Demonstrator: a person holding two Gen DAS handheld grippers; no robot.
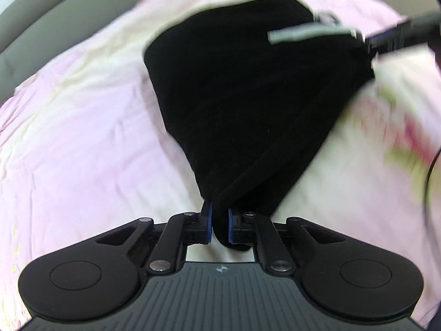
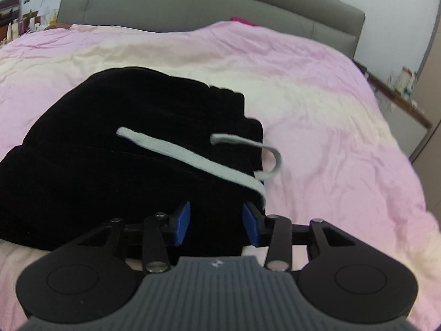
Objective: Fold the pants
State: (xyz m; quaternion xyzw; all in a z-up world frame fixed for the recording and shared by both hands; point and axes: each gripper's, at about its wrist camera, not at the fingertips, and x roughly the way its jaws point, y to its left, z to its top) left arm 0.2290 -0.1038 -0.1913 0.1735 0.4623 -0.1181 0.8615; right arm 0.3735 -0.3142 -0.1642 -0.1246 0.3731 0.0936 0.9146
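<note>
Black pants (image 1: pixel 248 96) lie bunched on a pink bedspread (image 1: pixel 82 138). My left gripper (image 1: pixel 219 227) is shut on a corner of the black fabric, which stretches away from the jaws. In the right wrist view the pants (image 2: pixel 110 165) form a folded heap with a white drawstring (image 2: pixel 190 157) across the top. My right gripper (image 2: pixel 216 223) has its blue pads apart with black fabric between them; the jaws are open. The right gripper also shows, blurred, at the far right of the left wrist view (image 1: pixel 369 44), at the pants' far edge.
A grey padded headboard (image 2: pixel 193 13) runs along the far side of the bed. A side table with small items (image 2: pixel 405 88) stands to the right. A shelf with clutter (image 2: pixel 16 19) is at the far left. The bedspread (image 2: pixel 330 110) extends wide to the right.
</note>
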